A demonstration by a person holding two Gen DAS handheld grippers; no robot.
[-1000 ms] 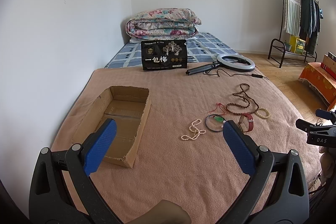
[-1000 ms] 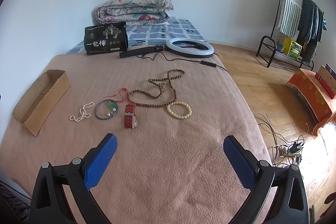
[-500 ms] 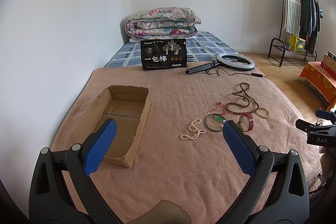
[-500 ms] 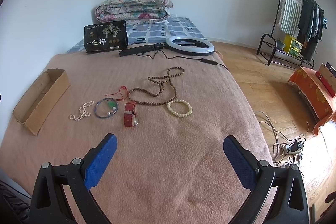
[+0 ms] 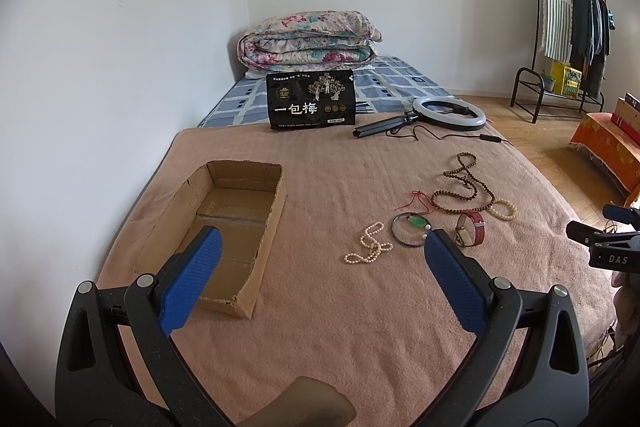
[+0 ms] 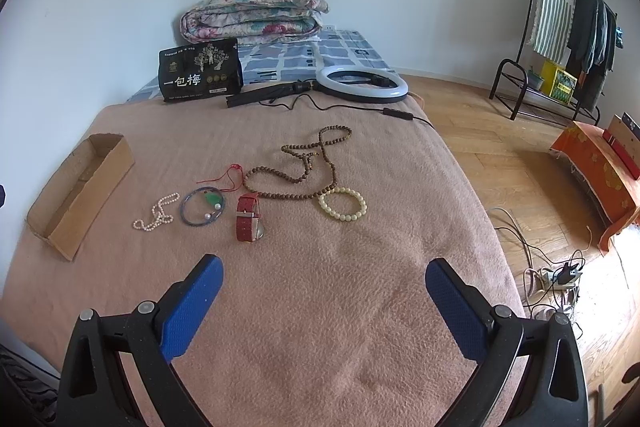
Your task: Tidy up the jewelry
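Jewelry lies loose on a pink blanket [image 6: 320,307]: a pearl strand [image 6: 156,213], a blue bangle with a green pendant on red cord [image 6: 202,207], a red-strap watch [image 6: 248,217], a long brown bead necklace [image 6: 310,167] and a pale bead bracelet [image 6: 343,203]. An empty cardboard box [image 5: 224,223] sits to their left. My left gripper [image 5: 320,247] hovers open over the blanket near the box's right wall. My right gripper [image 6: 324,275] is open, low and short of the watch. Both hold nothing. In the left wrist view the pearl strand [image 5: 368,243] and watch [image 5: 470,229] show too.
A black snack bag [image 6: 200,71], a ring light with cable [image 6: 362,83] and a folded quilt [image 6: 254,13] lie at the bed's far end. Right of the bed are wood floor, a power strip with cords [image 6: 556,279], an orange-covered bench [image 6: 600,167] and a clothes rack [image 6: 560,7].
The right wrist view has closed in slightly on the jewelry, which now sits lower and larger in frame. The left gripper has hardly moved. Both stay open.
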